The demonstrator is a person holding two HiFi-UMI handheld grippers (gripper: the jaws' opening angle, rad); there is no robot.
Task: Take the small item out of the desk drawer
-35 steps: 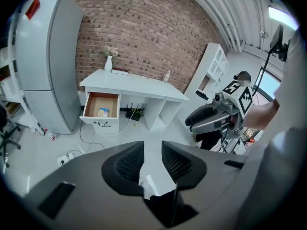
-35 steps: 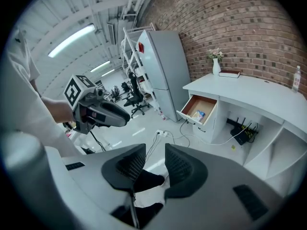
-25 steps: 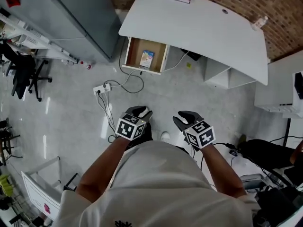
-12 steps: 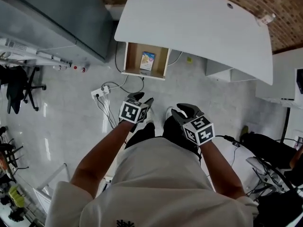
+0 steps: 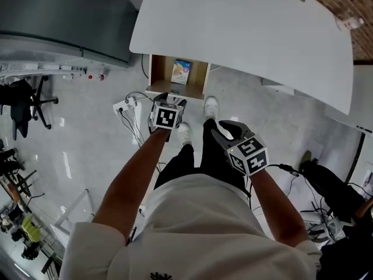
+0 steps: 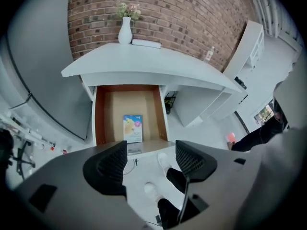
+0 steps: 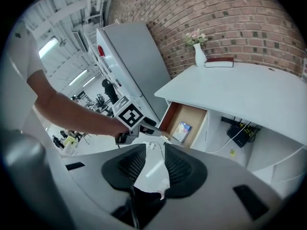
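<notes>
The wooden drawer stands pulled out from under the white desk. A small flat blue and yellow packet lies on its floor. My left gripper hovers just before the drawer's front edge, its jaws opening with nothing between them. In the left gripper view the packet lies straight ahead, beyond the left gripper, inside the drawer. My right gripper hangs back by my right leg, its jaws opening a little around a narrow gap with nothing in it. The right gripper view shows the drawer and the packet from the side.
A power strip with cables lies on the floor left of the drawer. A grey cabinet stands to the desk's left and an office chair further left. A white vase and a book stand on the desk. My shoes are near the drawer.
I have stepped closer to the desk. The left gripper has reached forward to the drawer's front edge and its jaws have spread. The right gripper has stayed back near my body.
</notes>
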